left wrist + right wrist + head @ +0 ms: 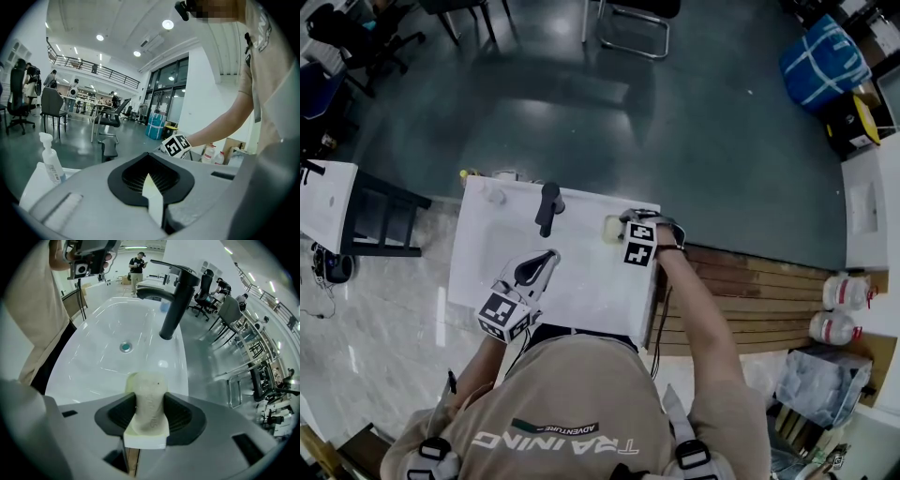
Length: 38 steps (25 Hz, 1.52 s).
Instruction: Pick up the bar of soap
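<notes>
Right gripper (146, 397) is clamped on the bar of soap (149, 411), which stands pale and upright between its jaws at the right rim of the white sink (483, 267), right of the black faucet (548, 206). Left gripper (152, 190) has its jaws closed together with nothing between them, over the basin's near side

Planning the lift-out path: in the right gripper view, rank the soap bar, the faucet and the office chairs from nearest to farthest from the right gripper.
1. Bar of soap: clamped between the jaws of the right gripper.
2. Faucet: ahead, slightly right, at the basin's edge.
3. Office chairs: far right, across the floor.
</notes>
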### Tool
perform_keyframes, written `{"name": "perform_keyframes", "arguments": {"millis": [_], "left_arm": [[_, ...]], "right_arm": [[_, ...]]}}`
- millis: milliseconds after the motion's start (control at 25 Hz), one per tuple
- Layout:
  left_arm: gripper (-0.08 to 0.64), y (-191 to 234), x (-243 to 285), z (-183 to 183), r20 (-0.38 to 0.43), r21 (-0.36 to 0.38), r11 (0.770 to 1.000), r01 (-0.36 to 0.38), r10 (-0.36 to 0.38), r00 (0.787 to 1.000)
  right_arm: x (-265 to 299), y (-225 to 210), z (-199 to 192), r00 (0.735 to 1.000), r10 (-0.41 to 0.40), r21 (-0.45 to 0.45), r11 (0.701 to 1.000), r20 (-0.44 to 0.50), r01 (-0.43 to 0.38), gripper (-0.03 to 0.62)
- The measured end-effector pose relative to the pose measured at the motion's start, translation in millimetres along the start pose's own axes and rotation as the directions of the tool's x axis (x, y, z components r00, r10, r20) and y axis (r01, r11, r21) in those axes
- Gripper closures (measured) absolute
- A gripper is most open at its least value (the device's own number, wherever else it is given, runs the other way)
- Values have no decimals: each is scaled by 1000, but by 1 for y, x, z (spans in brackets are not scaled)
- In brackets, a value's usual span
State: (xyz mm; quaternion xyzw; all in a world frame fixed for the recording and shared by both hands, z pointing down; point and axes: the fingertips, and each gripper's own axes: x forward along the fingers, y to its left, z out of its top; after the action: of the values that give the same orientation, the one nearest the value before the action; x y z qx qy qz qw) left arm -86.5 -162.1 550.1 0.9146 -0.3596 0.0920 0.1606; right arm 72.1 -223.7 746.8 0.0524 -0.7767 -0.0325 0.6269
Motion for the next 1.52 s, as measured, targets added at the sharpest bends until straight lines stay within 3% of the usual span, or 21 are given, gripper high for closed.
{"name": "perform_keyframes", "arguments": {"millis": [320,600,840,1360,1520], "left_arm": [[563,-3,-9,5,23,9,1000,-24,24,999],[563,-6,-17,12,40,28,999,-41,39,998],[563,-8,-28,18,54,34,998,-45,43,998],[563,-15,-33,37,75,80,996,-35,30,997],[563,-14,-36,41,85,82,996,-39,32,996]], "right_arm": [[-29,-2,13,995,-79,27,997,66,77,408],[-58,-1,20,976,-160,116,983,149,143,408],[-85,3,26,952,-230,182,964,203,194,408],[-127,17,28,891,-320,312,924,323,219,408],[-143,18,34,853,-360,378,901,379,213,408]]}}
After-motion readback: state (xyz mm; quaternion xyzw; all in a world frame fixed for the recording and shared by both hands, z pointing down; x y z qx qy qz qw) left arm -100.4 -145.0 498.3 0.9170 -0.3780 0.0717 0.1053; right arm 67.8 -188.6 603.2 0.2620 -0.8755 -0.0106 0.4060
